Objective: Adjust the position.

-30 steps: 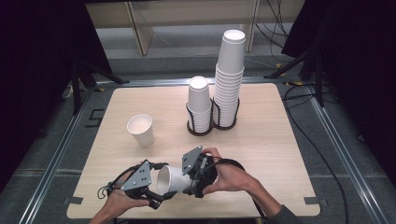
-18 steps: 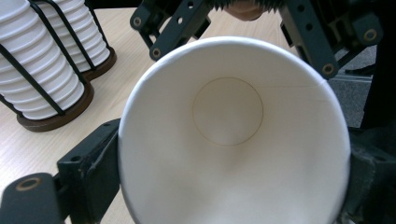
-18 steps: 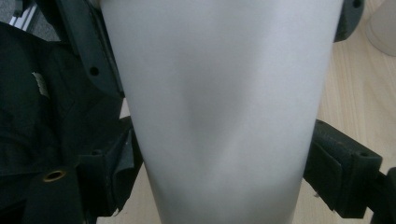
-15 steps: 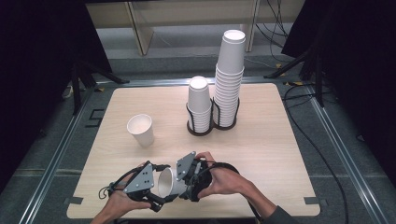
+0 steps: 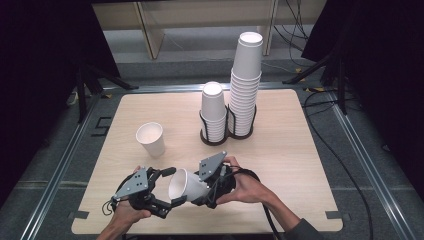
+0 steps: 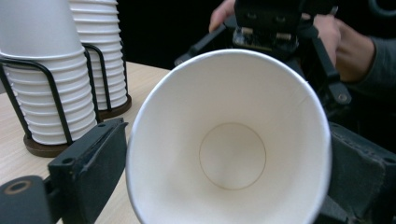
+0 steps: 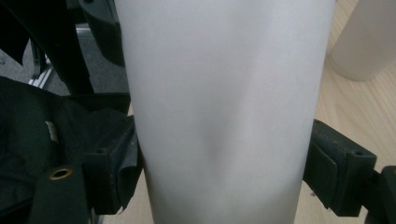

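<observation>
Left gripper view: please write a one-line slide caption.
Open mouth of a paper cup between black fingers, cup stacks behind.

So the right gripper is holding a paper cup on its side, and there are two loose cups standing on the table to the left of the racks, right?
Not quite: the high view shows one loose cup standing left of the racks, not two. The right gripper does hold a paper cup on its side.

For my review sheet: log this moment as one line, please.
phase: cup handover | right gripper: shut on paper cup | left gripper: jaws just opening, open around rim | loose cup upright on table
</observation>
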Motion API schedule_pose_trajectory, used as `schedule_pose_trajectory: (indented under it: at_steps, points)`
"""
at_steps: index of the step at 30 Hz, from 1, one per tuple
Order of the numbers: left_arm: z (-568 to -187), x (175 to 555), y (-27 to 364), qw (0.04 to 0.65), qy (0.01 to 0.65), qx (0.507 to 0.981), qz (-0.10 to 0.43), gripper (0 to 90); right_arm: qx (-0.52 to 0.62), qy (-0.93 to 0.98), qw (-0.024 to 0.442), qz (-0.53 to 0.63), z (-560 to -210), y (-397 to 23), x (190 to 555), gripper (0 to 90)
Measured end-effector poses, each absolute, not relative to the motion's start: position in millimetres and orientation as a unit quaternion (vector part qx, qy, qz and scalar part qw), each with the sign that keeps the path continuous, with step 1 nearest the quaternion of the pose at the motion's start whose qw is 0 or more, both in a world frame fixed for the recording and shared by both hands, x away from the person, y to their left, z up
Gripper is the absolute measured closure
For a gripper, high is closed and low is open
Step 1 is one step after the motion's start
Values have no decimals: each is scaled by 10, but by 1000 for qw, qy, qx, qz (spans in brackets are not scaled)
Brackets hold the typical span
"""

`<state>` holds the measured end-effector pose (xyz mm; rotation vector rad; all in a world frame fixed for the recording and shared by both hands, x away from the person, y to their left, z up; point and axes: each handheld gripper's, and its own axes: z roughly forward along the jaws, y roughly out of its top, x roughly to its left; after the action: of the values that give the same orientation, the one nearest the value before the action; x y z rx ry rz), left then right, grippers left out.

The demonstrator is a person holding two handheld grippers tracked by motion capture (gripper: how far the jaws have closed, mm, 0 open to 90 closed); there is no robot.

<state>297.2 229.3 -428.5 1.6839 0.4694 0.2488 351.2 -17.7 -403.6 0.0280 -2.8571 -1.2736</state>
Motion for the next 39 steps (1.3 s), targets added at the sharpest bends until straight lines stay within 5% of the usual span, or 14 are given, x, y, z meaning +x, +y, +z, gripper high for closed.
schedule_pose_trajectory:
  at_steps: [5, 25, 39]
  points:
    - [-4279, 2977, 2334, 649, 217, 722, 103, 150, -10, -911, -4, -413, -4033, -253, 3588, 209]
    - [-4294, 2979, 2249, 669, 246, 693, 103, 37, -12, -876, 24, -481, -4038, -212, 3590, 207]
    - [-4276, 2980, 2274, 680, 235, 688, 97, 72, -3, -866, 40, -498, -4092, -135, 3557, 204]
